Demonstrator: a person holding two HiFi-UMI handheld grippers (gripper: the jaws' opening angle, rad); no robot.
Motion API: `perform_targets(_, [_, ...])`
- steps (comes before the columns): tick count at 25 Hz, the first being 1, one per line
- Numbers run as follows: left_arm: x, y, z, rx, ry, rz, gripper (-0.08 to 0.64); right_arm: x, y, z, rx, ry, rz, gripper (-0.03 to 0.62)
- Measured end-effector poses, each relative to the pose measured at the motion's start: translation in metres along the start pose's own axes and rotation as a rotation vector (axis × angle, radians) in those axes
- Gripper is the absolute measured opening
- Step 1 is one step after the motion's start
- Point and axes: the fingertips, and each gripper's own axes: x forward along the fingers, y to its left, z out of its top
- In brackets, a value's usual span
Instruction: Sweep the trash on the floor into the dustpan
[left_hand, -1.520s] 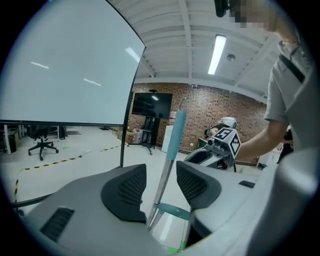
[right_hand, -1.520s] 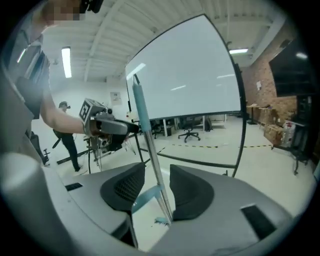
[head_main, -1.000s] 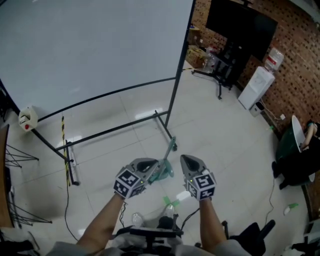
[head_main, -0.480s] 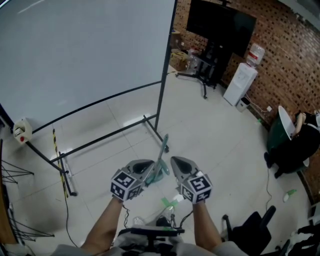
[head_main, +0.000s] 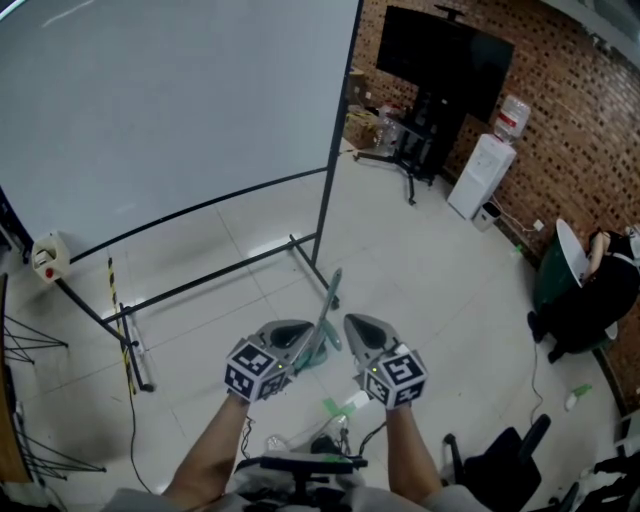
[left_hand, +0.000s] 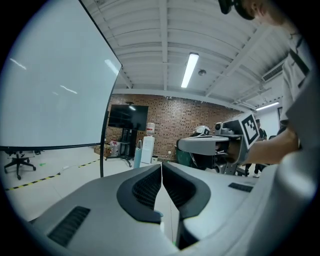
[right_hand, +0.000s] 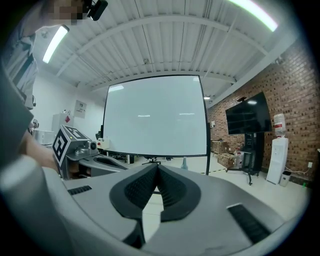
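Observation:
In the head view a teal long-handled dustpan (head_main: 316, 352) stands on the white floor, its handle (head_main: 331, 297) leaning up and away. My left gripper (head_main: 303, 330) hangs just left of it and my right gripper (head_main: 353, 324) just right of it. Both are held above the floor, shut, with nothing between the jaws. Each gripper view shows its pads pressed together and pointing nearly level across the room. A green scrap (head_main: 332, 404), a white scrap (head_main: 353, 399) and a clear plastic bottle (head_main: 275, 441) lie on the floor close to my feet.
A large white screen (head_main: 180, 100) on a black wheeled frame (head_main: 310, 250) stands ahead on the left. A TV on a stand (head_main: 440, 60), boxes (head_main: 362, 125) and a water dispenser (head_main: 480, 170) line the brick wall. A seated person (head_main: 600, 290) and an office chair (head_main: 500, 470) are on the right.
Both grippers have risen a little and drifted slightly left in the head view, still shut. The head view has swung, so the room sits differently in the frame.

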Motion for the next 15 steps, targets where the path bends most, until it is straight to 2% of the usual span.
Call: perform_targets(15, [-0.0031,0.0022,-0.0009,-0.010,-0.007,0.010,0.008,0.0017,0.0046,-0.0019,0.007,0.002,0.014,0.000])
